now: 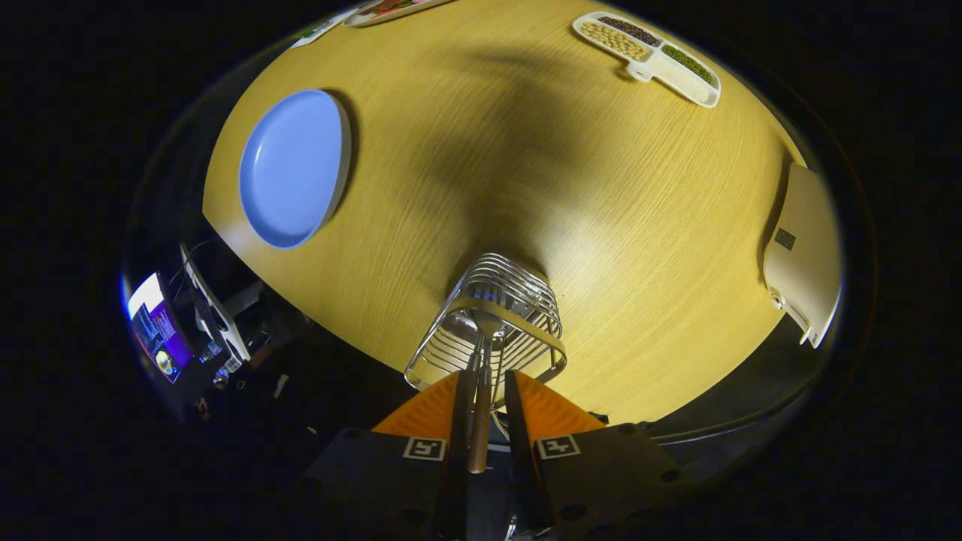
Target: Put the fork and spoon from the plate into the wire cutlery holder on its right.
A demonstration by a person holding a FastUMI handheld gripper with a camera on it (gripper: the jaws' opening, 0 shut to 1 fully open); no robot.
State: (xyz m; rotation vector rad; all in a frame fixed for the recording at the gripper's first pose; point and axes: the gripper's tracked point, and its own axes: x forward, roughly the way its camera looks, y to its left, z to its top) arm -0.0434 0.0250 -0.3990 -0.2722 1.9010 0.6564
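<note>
The wire cutlery holder (pixel 492 315) stands on the wooden table (pixel 601 195) just ahead of my fingers, and I look down into it from above. My gripper (pixel 488 409) is shut on the handle of a metal cutlery piece (pixel 481 406). Its head reaches down inside the holder, and I cannot tell whether it is the fork or the spoon. Something shiny lies low in the holder beside that head, too unclear to name. The blue plate (pixel 293 169) sits to the holder's left, beyond it, with nothing on it.
A white divided tray (pixel 650 49) with beans lies at the table's far side. A pale flat object (pixel 804 255) rests near the right edge. The table's near edge runs just under the holder. A screen (pixel 158 330) glows off the table to the left.
</note>
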